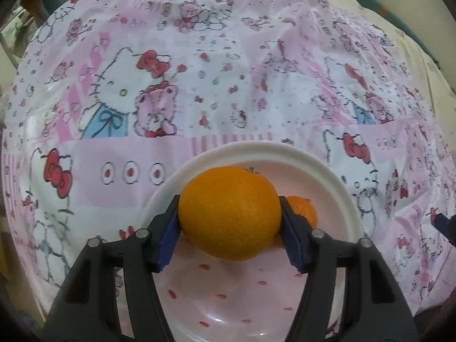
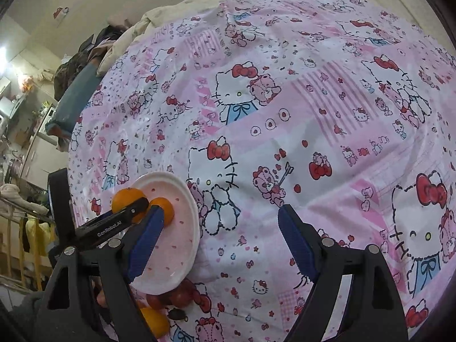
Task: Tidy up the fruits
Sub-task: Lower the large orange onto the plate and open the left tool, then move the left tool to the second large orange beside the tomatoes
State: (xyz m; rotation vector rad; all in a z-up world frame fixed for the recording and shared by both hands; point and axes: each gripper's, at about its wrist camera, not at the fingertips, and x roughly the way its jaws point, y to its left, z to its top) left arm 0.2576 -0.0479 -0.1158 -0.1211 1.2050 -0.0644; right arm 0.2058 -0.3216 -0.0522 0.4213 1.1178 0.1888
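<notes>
My left gripper [image 1: 230,216] is shut on a large orange [image 1: 229,212] and holds it just above a white plate [image 1: 256,149] with a pink dotted centre. A smaller orange [image 1: 303,209] lies on the plate behind the right finger. In the right wrist view the same plate [image 2: 182,245] sits at lower left with the held orange [image 2: 126,198], the left gripper [image 2: 134,208] and the second orange [image 2: 165,206]. My right gripper [image 2: 221,242] is open and empty above the cloth, right of the plate.
A pink cartoon-cat printed cloth [image 2: 285,114] covers the bed. More fruit lies by the plate's near edge: another orange [image 2: 155,323] and several dark red fruits [image 2: 176,296]. Cream bedding [image 2: 199,2] lies beyond, and room clutter [image 2: 22,142] stands at the left.
</notes>
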